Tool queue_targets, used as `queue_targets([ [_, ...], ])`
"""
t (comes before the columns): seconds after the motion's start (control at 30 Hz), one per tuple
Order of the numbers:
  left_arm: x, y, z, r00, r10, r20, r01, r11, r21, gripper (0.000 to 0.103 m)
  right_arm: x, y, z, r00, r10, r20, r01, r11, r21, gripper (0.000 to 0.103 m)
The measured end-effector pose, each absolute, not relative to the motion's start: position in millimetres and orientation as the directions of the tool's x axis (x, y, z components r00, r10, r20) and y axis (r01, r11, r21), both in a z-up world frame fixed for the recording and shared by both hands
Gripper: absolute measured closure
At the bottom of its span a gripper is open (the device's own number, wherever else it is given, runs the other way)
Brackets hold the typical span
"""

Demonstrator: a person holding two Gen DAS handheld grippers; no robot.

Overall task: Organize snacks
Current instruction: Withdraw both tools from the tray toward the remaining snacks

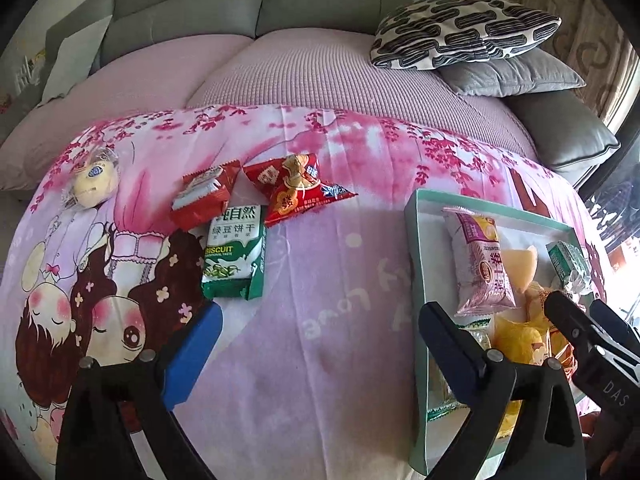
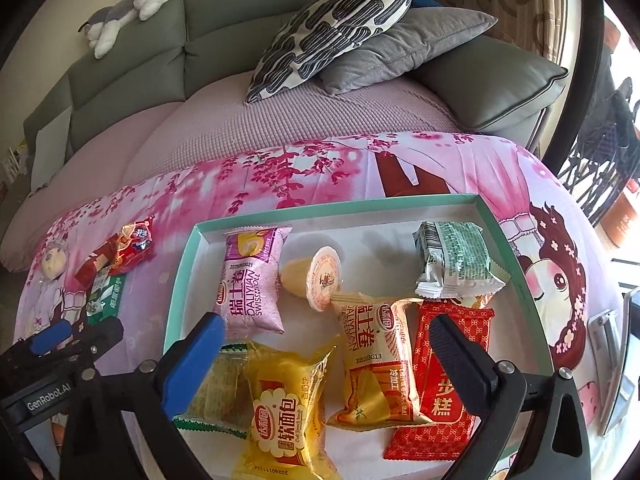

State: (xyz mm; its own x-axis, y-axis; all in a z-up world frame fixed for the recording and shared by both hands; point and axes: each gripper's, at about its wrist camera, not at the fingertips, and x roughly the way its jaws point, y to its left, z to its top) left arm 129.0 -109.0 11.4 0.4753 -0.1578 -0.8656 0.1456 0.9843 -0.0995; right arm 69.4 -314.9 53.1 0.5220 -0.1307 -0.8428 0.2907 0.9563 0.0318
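pink cloth (image 1: 320, 300), biscuit pack (image 1: 234, 252) beyond left fingers (image 1: 196, 352)

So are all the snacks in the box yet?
Not yet. The shallow teal-rimmed box already holds several packets, like the pink Swiss roll packet. Both tongs, left and right, are open and empty. The green biscuit packet, two red packets and a clear-wrapped pastry still wait on the pink cloth.

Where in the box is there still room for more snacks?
Bare white floor shows along the tray's far wall, between the pink Swiss roll pack and the green-grey pack, behind the jelly cup. The near half is crowded with overlapping packs.
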Motion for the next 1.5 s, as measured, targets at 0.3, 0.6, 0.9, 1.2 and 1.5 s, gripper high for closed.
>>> queue_targets([
  [0.3, 132, -96, 12, 0.480, -0.161, -0.863, 0.121, 0.986, -0.117, 0.004, 73, -286, 59, 0.574, -0.128, -0.809, 0.200, 0.980, -0.014, 0.000],
  [0.6, 139, -42, 13, 0.499, -0.084, -0.862, -0.012, 0.995, -0.104, 0.004, 76, -239, 61, 0.628, -0.022, -0.778, 0.082, 0.996, 0.037, 0.000],
  [0.9, 137, 26, 16, 0.506, 0.052, -0.861, -0.184, 0.982, -0.049, 0.004, 78, -209, 52, 0.608, 0.013, -0.794, 0.014, 1.000, 0.027, 0.000],
  [1.2, 130, 63, 19, 0.510, 0.064, -0.858, -0.258, 0.963, -0.082, 0.004, 77, -178, 45, 0.598, 0.057, -0.799, -0.062, 0.998, 0.025, 0.000],
  [1.5, 141, 73, 20, 0.530, 0.035, -0.847, -0.244, 0.963, -0.113, 0.004, 81, -152, 43, 0.603, 0.088, -0.793, -0.101, 0.994, 0.034, 0.000],
])
